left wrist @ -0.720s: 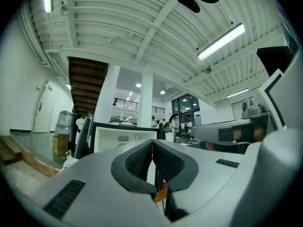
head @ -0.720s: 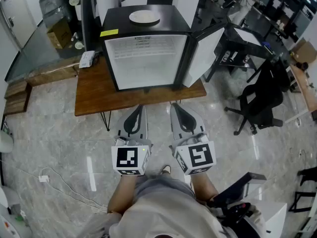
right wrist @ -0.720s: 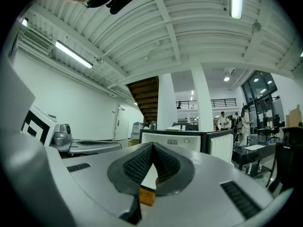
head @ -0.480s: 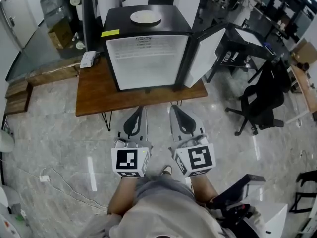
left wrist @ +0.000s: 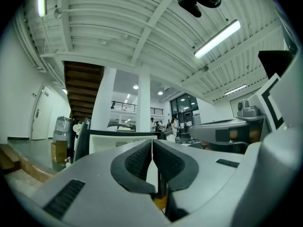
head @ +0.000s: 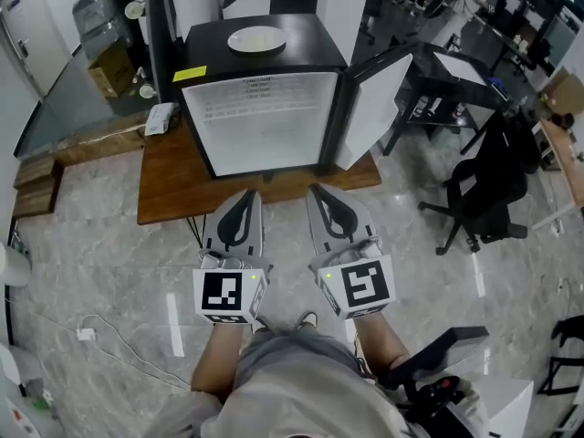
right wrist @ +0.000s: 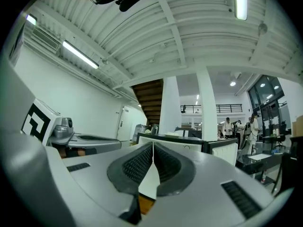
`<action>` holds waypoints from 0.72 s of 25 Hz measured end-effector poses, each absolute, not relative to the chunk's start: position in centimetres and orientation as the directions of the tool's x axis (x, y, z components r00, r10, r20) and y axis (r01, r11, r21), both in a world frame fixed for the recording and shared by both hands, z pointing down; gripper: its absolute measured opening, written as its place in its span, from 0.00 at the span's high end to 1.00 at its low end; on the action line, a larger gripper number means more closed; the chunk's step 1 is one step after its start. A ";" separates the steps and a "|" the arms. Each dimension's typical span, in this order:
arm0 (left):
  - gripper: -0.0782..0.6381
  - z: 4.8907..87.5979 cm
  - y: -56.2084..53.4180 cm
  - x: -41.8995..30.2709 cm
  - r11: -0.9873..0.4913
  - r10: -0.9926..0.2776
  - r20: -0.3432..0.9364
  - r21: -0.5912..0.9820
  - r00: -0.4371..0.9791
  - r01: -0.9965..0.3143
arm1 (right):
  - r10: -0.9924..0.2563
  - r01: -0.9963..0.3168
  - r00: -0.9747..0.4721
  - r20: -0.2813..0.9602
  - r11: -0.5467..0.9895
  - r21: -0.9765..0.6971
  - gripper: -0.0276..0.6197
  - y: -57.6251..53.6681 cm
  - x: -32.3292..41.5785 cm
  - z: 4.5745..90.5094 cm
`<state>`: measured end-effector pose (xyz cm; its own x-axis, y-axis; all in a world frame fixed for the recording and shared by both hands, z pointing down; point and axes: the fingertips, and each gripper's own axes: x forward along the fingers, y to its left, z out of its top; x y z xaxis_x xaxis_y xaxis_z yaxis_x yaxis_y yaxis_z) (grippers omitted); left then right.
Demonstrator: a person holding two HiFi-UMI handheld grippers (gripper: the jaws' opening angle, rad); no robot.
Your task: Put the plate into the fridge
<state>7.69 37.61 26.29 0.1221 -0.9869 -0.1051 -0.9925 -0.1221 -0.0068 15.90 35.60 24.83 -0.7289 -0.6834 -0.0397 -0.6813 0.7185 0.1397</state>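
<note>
A white plate (head: 256,39) lies on top of a black mini fridge (head: 265,121). The fridge stands on a wooden table (head: 173,185), and its door (head: 374,108) is swung open to the right, showing a white inside. My left gripper (head: 248,194) and right gripper (head: 315,190) are held side by side over the floor, just short of the table's front edge, and point at the fridge. Both are shut with nothing between their jaws. The left gripper (left wrist: 152,141) and right gripper (right wrist: 153,144) each show closed pads in their own views, with the fridge (right wrist: 189,143) beyond.
A black office chair (head: 484,185) and a dark desk (head: 447,71) stand to the right of the open door. A white object (head: 160,117) lies on the table's left end. A cardboard box (head: 111,67) sits at the back left. A cable with a plug (head: 87,334) runs over the floor at the left.
The head view has shifted slightly, so the fridge and table sit a little to the left. Both grippers stay shut and side by side.
</note>
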 end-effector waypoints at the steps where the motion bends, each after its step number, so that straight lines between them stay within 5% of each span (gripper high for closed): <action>1: 0.86 26.3 36.7 7.9 -0.120 -0.987 -0.107 -0.016 0.121 -0.993 | -0.678 -0.677 -0.734 -0.052 0.721 0.148 0.93 34.8 16.1 24.6; 11: 0.86 22.5 20.4 6.8 -0.152 -0.975 -0.151 -0.100 0.166 -0.983 | -0.619 -0.644 -0.765 -0.179 0.738 0.200 0.93 18.7 14.1 20.6; 18: 0.86 17.1 5.5 -3.5 -0.301 -0.923 -0.196 -0.170 0.332 -0.938 | -0.641 -0.677 -0.736 -0.217 0.690 0.254 0.93 4.2 2.1 17.4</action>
